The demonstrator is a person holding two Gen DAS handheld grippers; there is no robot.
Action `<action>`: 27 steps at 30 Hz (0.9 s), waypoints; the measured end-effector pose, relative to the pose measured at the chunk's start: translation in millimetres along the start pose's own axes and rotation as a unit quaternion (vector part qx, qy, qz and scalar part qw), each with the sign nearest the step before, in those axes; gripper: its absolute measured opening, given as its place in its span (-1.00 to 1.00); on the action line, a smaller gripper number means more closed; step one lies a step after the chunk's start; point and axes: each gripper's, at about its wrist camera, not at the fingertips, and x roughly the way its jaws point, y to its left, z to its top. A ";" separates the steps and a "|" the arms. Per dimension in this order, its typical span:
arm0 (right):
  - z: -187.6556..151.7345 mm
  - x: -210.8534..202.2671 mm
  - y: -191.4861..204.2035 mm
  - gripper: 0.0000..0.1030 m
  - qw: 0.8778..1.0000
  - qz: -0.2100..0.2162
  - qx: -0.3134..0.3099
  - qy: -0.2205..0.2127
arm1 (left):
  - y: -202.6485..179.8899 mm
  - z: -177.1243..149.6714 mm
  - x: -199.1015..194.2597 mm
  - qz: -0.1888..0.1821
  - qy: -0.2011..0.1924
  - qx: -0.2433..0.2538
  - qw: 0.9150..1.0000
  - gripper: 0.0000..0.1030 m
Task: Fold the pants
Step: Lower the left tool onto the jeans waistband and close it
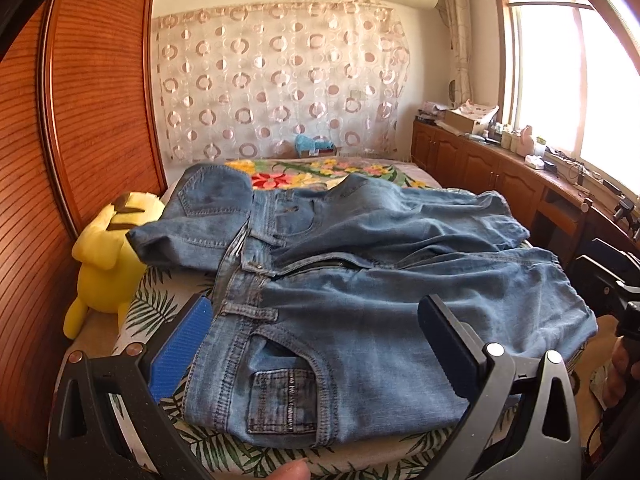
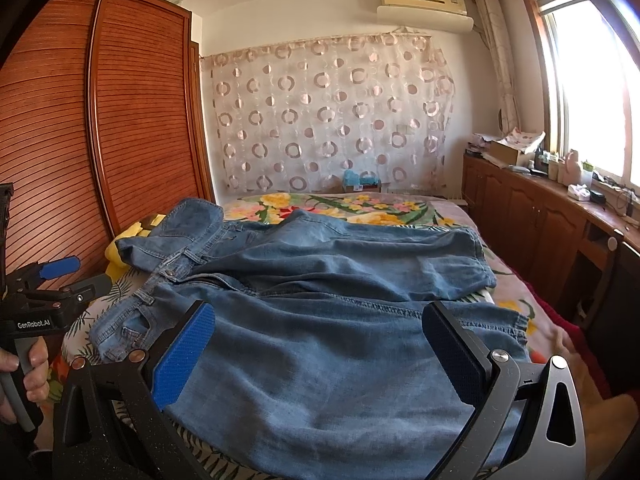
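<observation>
Grippers, two, both standing wide open and holding nothing. Left gripper [image 1: 316,344] is hovering over the waistband end of the jeans [image 1: 360,280], its fingers straddling the front pocket and belt loops; right gripper [image 2: 320,356] is hovering over the near leg [image 2: 320,360], toward the hem end.

Jeans, one pair, are lying across the bed [image 2: 460,216] directly ahead of and below both grippers. Long axis is running left to right across both views: waistband at the left, hems at the right, so each gripper is sitting nearest its own end (left for the waist, right for the cuffs). The two legs are lying side by side, the far leg [image 2: 360,252] behind the near one, with the seat bunched and flipped up at the far left.

Judgement: any fold is probably turning on that left-to-right axis, each gripper closing on cloth just under it.

Further out: plush toy [image 1: 104,256], one, yellow, resting beside the waistband at the bed's left edge, against the wooden wardrobe [image 1: 80,100]. Patterned curtain [image 2: 328,120], one, is hanging behind the bed. Hands, one seen in each view, are gripping the opposite handle.
</observation>
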 end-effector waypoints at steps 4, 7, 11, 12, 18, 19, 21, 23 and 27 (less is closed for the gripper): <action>-0.7 6.8 -5.9 1.00 1.000 -0.007 -0.001 0.013 | 10.2 -5.6 9.7 0.013 0.006 -0.004 1.000 1.00; -1.8 10.6 -9.0 1.00 1.000 -0.017 -0.005 0.022 | 21.0 -8.9 13.6 0.017 0.013 -0.010 1.000 1.00; -2.6 14.4 -12.4 1.00 0.999 -0.022 -0.004 0.036 | 31.5 -11.8 17.1 0.023 0.021 -0.013 0.999 1.00; -3.1 14.9 -13.3 1.00 0.999 -0.024 -0.005 0.039 | 33.4 -12.2 17.7 0.025 0.023 -0.013 0.999 1.00; -6.5 19.2 -12.7 1.00 0.998 -0.029 -0.010 0.059 | 46.8 -21.9 25.4 0.029 0.040 -0.009 0.999 1.00; -7.3 19.9 -13.7 1.00 0.998 -0.031 -0.010 0.063 | 49.7 -24.3 26.4 0.030 0.043 -0.010 0.999 1.00; -7.9 20.4 -12.5 1.00 0.997 -0.033 -0.011 0.073 | 55.6 -30.0 28.7 0.034 0.052 -0.014 0.998 1.00; -8.3 21.3 -11.7 1.00 0.996 -0.035 -0.012 0.083 | 61.6 -37.3 31.3 0.036 0.061 -0.016 0.997 1.00; -9.0 22.4 -7.9 1.00 0.994 -0.038 -0.017 0.102 | 76.0 -54.0 36.9 0.041 0.078 -0.022 0.996 1.00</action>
